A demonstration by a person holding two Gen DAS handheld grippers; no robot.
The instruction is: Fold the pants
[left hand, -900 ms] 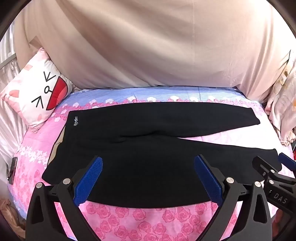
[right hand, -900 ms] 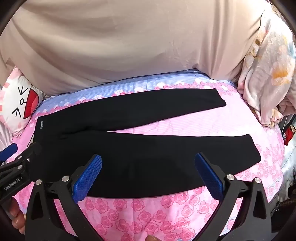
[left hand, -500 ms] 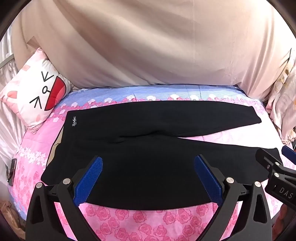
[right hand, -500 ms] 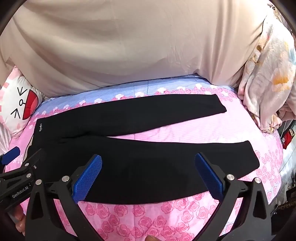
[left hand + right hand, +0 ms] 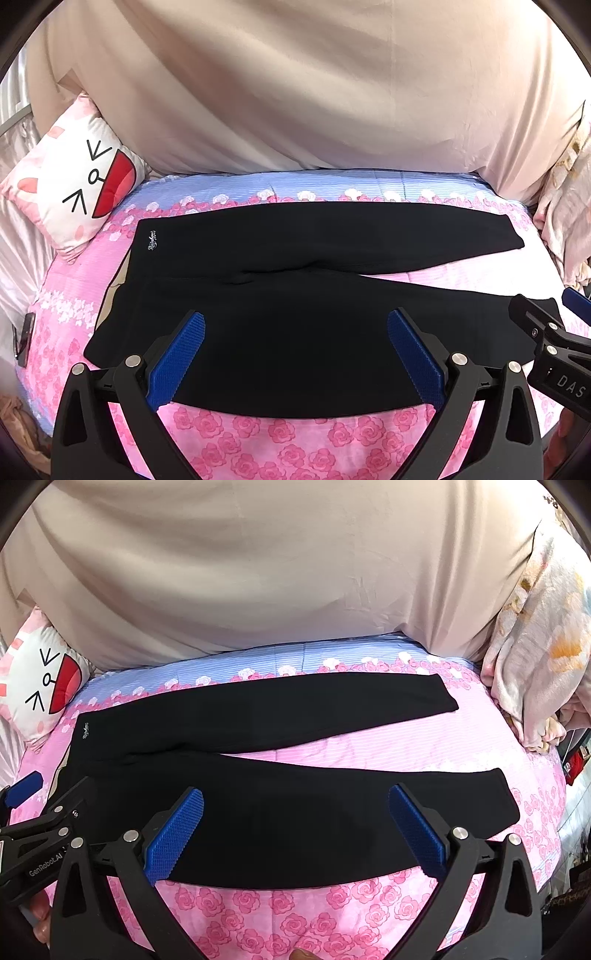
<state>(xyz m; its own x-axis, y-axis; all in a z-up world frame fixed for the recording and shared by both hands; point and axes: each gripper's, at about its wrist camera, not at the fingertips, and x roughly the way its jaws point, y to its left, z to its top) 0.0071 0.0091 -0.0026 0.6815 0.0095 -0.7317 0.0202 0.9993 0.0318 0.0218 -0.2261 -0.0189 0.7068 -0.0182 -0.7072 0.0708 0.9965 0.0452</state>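
Black pants (image 5: pixel 295 266) lie flat on the pink rose-print bed (image 5: pixel 295 443), waistband at the left with a small white logo (image 5: pixel 152 241), both legs spread out to the right. They also show in the right wrist view (image 5: pixel 295 794). My left gripper (image 5: pixel 295 354) is open and empty, hovering over the near leg by the seat. My right gripper (image 5: pixel 295 830) is open and empty over the middle of the near leg. Each gripper shows at the edge of the other's view: the right one (image 5: pixel 554 332) and the left one (image 5: pixel 40 812).
A cartoon-face pillow (image 5: pixel 74 184) lies at the head, far left. A beige sheet (image 5: pixel 295 92) hangs behind the bed. A floral blanket (image 5: pixel 535 646) is bunched at the right. A dark phone-like object (image 5: pixel 22 339) lies at the left bed edge.
Both grippers have drawn back a little, so the pants sit slightly higher in both views. The pants have not moved. Both stay open.
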